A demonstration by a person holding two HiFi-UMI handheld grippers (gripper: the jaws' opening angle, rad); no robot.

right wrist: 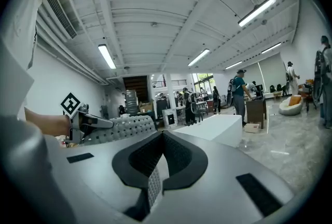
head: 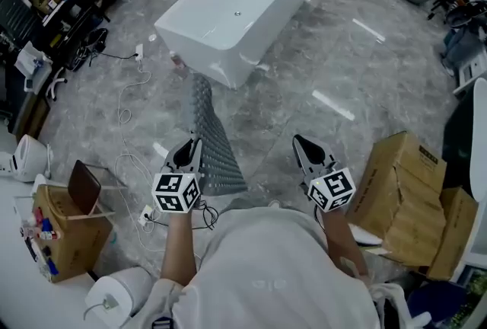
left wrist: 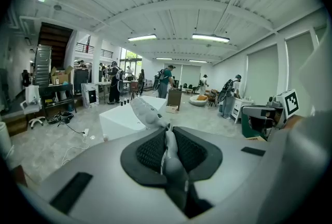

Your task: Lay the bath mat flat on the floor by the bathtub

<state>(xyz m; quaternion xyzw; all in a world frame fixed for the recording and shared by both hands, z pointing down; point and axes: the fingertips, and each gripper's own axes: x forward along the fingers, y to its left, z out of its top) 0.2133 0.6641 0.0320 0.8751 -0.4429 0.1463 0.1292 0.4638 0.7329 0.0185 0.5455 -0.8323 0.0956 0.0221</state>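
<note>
Between the jaws of your left gripper (left wrist: 167, 134) sits a gathered fold of the bath mat (left wrist: 146, 113), and the pads are clamped on it. In the head view the grey studded mat (head: 213, 138) runs as a narrow strip from that gripper (head: 189, 149) toward the bathtub (head: 236, 11). It is folded along its length, so its full width cannot be judged. Its far end lies near the tub's closest corner, but whether that end touches the floor (head: 319, 84) cannot be told. The held end is hidden behind the gripper body.

Your right gripper (head: 304, 149) is held to the right of the mat, clear of the strip. Its jaws (right wrist: 162, 137) are together. A thin, pale, dotted sliver shows low in their seam. Whether it is mat or the pad's own face cannot be made out.

Your shirt covers both arms above the forearm at the bottom of the head view. Cardboard boxes (head: 403, 190) stand just right of the right gripper, their outer sides cut off by the frame edge. White cables (head: 125, 141) trail over the floor left of the mat and pass out of sight behind the left gripper.
</note>
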